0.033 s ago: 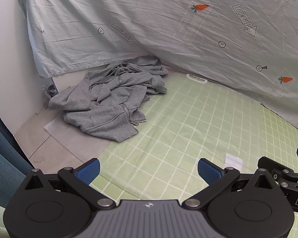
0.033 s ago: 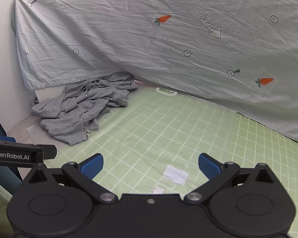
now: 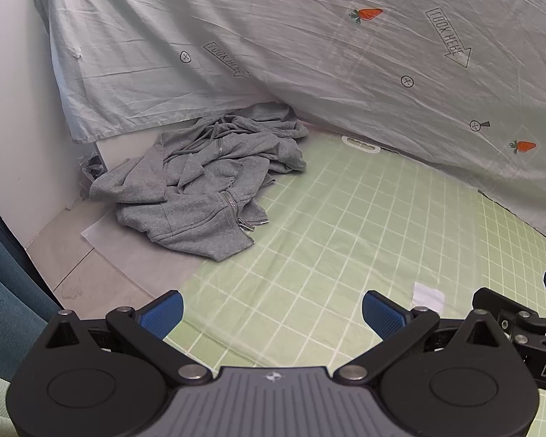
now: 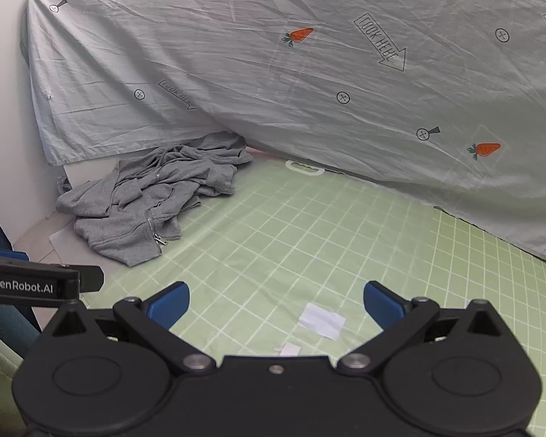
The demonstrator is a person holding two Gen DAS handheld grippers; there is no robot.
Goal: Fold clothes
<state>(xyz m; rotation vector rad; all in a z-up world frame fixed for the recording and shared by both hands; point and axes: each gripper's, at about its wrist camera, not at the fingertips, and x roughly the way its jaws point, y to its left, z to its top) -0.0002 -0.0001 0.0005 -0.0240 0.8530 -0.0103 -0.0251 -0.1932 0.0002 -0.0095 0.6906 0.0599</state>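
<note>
A grey zip-up hoodie point(image 3: 207, 189) lies crumpled in a heap at the far left end of the green grid mat point(image 3: 345, 247), partly spilling off the mat's edge. It shows the same way in the right wrist view, hoodie point(image 4: 153, 200) on mat point(image 4: 309, 240). My left gripper point(image 3: 273, 309) hovers open over the mat's near edge, well short of the hoodie, with nothing between its blue pads. My right gripper point(image 4: 276, 302) is open too, empty, above the mat to the right of the left one. A black bar labelled GenRobot.AI point(image 4: 36, 284), part of the left gripper, shows at the left.
A pale sheet point(image 3: 345, 73) printed with carrots and arrows hangs along the back and right, its hem meeting the mat. Small white paper slips point(image 4: 322, 320) lie on the mat near my right gripper. A white wall point(image 3: 14, 127), bare floor point(image 3: 72, 266) and teal fabric point(image 3: 3, 309) lie to the left.
</note>
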